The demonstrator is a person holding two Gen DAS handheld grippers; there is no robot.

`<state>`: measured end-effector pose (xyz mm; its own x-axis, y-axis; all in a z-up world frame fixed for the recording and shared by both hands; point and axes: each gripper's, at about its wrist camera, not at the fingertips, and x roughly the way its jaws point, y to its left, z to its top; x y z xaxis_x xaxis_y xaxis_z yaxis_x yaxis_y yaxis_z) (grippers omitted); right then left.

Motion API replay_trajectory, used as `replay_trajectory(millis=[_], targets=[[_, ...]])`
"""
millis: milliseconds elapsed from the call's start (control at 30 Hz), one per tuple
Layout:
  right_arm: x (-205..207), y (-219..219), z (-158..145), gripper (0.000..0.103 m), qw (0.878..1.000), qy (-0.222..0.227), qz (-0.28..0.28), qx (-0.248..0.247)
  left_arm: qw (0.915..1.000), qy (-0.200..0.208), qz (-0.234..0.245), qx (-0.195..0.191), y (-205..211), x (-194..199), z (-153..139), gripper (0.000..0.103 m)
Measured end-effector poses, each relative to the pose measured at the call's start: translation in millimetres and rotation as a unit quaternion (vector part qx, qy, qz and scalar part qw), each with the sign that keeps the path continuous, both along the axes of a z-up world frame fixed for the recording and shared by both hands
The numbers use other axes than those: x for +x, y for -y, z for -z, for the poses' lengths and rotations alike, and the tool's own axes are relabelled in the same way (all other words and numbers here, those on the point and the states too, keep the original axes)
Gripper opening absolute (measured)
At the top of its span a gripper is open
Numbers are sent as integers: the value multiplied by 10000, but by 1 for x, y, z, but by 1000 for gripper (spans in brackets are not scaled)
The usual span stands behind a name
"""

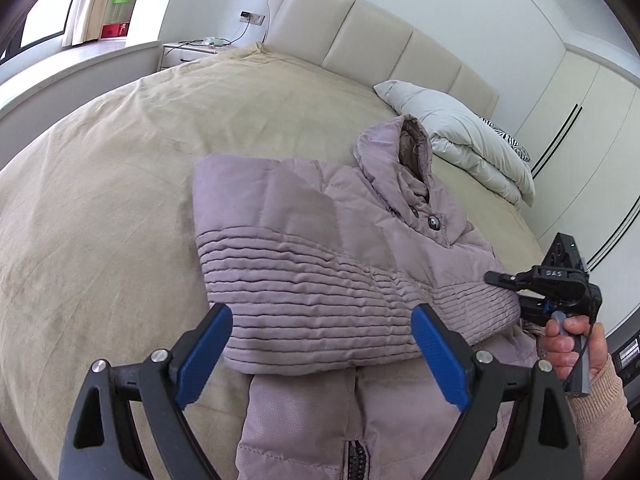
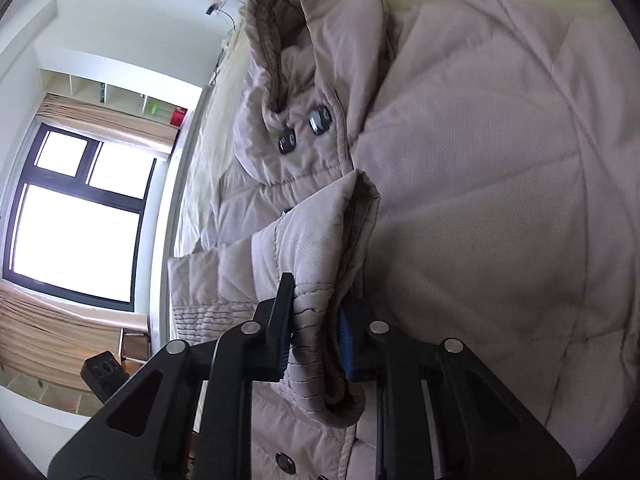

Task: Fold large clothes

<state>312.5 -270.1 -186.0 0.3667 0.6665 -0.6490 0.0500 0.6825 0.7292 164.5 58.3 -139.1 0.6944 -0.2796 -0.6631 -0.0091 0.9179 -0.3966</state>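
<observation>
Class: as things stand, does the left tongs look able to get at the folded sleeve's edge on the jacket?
Probably yes: the left tongs stand open right over the sleeve's edge, nothing between.

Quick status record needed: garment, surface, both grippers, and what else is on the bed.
garment: mauve padded jacket, hooded, one sleeve folded across the chest, lying on the bed
surface: beige bedspread
left gripper: open, blue pads apart above the jacket's lower part, holding nothing
right gripper: shut on the sleeve cuff, held by a hand at the jacket's right side
hood: toward the headboard, two snap buttons below it
also on bed: white pillow beside the hood
</observation>
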Motion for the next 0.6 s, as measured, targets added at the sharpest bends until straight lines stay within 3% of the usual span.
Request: replay_trajectory(millis=[300,433,600], targets=[[21,25,-118,17,9931,1081,369,275,9994,-81,-13,344,18,12,14,93],[24,28,-172,17,9863,1528,446,434,9965,-70,-186,817,30,18,13,93],[19,39,-211,17,9781,1915,634,504,9942,129,-459,966,24,43,9,93]])
